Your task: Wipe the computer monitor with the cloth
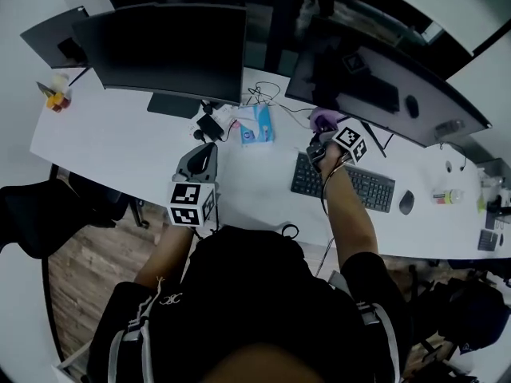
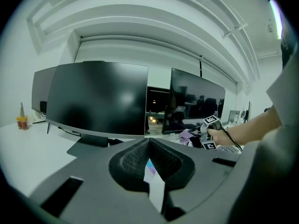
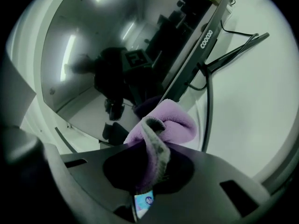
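Two dark monitors stand on the white desk (image 1: 104,138): a left one (image 1: 168,50) and a right one (image 1: 383,86). My right gripper (image 1: 323,134) is shut on a purple cloth (image 1: 322,119) at the right monitor's lower left corner. In the right gripper view the cloth (image 3: 166,125) bulges out of the gripper (image 3: 152,148) close to the glossy screen (image 3: 117,45), which mirrors the gripper. My left gripper (image 1: 201,159) hovers over the desk in front of the left monitor, shut and holding nothing. The left gripper view (image 2: 149,146) looks at both monitors (image 2: 98,99) and the right gripper (image 2: 208,130).
A keyboard (image 1: 343,183) and a mouse (image 1: 406,202) lie under the right monitor. A blue packet (image 1: 256,124) and tangled cables (image 1: 211,122) sit between the monitor stands. A third screen (image 1: 52,34) is at far left, and a dark chair (image 1: 48,214) by the desk's near edge.
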Demonstrator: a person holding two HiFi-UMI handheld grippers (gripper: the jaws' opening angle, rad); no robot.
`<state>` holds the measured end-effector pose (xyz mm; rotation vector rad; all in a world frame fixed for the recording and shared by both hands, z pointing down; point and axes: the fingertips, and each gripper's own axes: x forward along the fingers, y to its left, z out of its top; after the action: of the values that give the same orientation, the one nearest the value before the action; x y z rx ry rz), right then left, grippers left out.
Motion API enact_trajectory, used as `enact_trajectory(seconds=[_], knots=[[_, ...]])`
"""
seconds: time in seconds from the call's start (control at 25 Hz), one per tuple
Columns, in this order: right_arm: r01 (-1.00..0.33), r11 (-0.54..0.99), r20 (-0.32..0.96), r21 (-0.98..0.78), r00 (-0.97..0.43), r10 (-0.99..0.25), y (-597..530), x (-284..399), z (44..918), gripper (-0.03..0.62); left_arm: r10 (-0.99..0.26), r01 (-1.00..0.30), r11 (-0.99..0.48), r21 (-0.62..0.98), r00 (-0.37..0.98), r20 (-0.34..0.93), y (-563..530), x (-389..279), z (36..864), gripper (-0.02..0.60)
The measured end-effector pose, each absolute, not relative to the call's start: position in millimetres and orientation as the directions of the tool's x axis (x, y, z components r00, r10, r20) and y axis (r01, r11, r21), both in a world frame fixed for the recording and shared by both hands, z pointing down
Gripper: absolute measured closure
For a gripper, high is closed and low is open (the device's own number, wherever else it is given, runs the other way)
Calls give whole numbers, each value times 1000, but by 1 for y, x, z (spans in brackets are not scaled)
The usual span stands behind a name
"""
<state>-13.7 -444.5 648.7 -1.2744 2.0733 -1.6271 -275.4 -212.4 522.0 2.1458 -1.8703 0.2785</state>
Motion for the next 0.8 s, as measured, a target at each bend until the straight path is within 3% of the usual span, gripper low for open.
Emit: enact_trajectory(seconds=[0.8], knots=[[-594,165,367,-787,-667,-649,-424,-170,645,537,-948,-993,-84,87,106,301,-185,-397,525,569]])
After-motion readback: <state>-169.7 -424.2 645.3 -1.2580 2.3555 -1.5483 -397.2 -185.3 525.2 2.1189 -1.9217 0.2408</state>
